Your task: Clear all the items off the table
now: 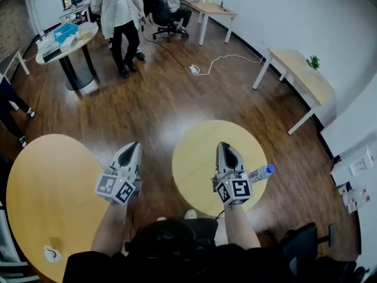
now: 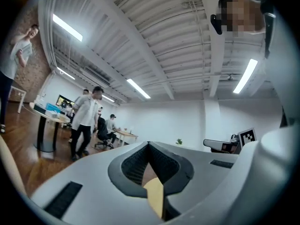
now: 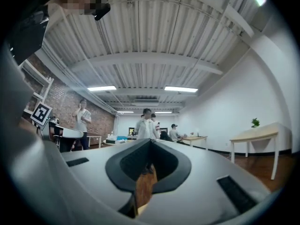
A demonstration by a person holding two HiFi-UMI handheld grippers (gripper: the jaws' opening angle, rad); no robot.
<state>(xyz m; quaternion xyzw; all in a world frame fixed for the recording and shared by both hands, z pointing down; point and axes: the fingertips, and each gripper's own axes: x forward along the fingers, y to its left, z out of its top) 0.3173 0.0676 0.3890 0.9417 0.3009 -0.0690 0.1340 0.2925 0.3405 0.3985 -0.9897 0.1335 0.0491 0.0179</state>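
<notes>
Small clear plastic bottle with a blue cap lies on its side at the right rim of the small round yellow table, just right of the right gripper and a bit back from its tips, beside its marker cube. Nothing is grasped, so this looks like the approach step, with the pick not begun. Right gripper's jaws are pressed together and empty, with only floor showing past them in its own view. Left gripper is likewise closed on nothing. It hangs off the small table's left edge, over the wood floor. Next move probably calls for the right gripper to open, swing right, tip down and close across the bottle's body. It is round, so it may roll off the rim. Both bare forearms reach forward, the grippers side by side, pointing away from the person, roughly level or tipped up. A larger round yellow table, left of the left gripper, holds a small pale object I can't identify.
</notes>
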